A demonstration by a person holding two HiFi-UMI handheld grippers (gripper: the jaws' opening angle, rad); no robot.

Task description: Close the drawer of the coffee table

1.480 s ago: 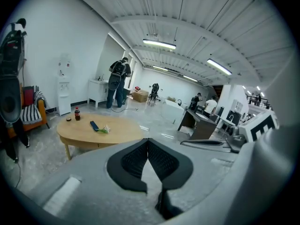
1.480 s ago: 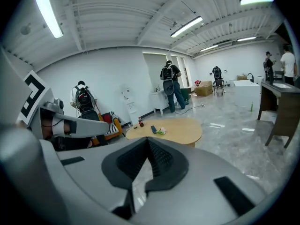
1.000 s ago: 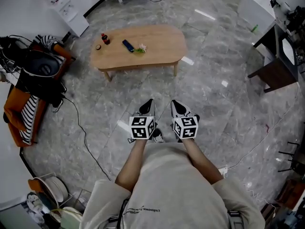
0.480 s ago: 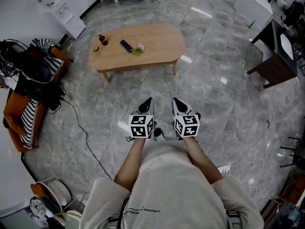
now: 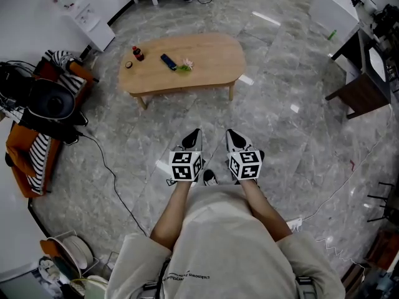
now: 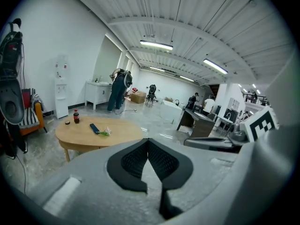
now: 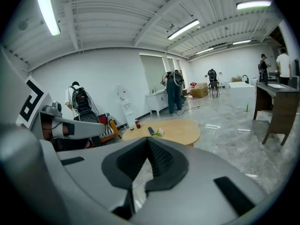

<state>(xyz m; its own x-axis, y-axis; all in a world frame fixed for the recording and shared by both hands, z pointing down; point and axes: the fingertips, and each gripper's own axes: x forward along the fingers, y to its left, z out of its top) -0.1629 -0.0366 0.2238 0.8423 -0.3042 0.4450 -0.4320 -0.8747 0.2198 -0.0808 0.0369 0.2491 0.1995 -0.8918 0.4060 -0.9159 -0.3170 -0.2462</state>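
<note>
head view: the left tongs (image 5: 196,132) and right tongs (image 5: 229,132) sit side by side above the floor (image 5: 280,136), touching nothing. the wooden worktop (image 5: 209,58) stands well ahead of them, and its drawer can't be made out. left gripper view: the tips meet with nothing between them, and the worktop (image 6: 123,131) is ahead to the left. right gripper view: the tips are together as well, and empty.

The wooden coffee table (image 5: 212,53) bears a bottle (image 5: 138,53), a dark flat device (image 5: 168,61) and a flower (image 5: 185,64).

Coffee table (image 5: 202,64) looks matt wood; floor (image 5: 280,148) glossy, perhaps polished stone.
</note>
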